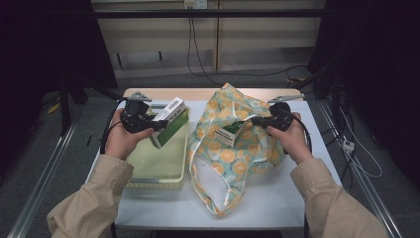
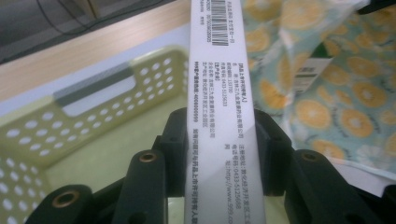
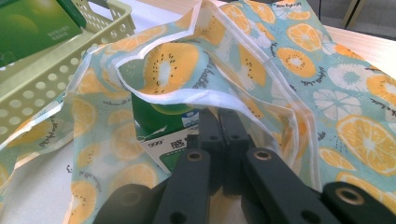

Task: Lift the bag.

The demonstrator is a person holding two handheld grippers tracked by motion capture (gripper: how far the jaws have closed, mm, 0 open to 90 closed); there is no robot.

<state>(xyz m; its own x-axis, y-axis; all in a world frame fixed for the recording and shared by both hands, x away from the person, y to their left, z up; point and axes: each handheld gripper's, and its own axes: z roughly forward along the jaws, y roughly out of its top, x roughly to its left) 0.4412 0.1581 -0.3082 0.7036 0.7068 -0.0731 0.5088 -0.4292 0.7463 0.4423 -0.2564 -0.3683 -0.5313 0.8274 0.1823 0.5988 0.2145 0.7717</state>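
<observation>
My left gripper point(image 1: 161, 124) is shut on a green and white carton point(image 1: 173, 113) and holds it tilted above the pale yellow-green basket point(image 1: 158, 182). In the left gripper view the carton's white printed side point(image 2: 222, 93) stands between the black jaws, with the basket's perforated wall point(image 2: 93, 93) behind. A fruit-print cloth bag point(image 1: 237, 151) lies to the right. My right gripper point(image 1: 255, 120) is at the bag's mouth, its jaws shut on the bag's white-edged rim point(image 3: 205, 103). A second green carton point(image 3: 161, 122) stands inside the bag point(image 3: 299, 60).
The basket and bag lie side by side on a white tabletop point(image 1: 267, 198) with a wooden strip along its far edge. The bag's handles trail toward the near edge. Dark floor and cables surround the table.
</observation>
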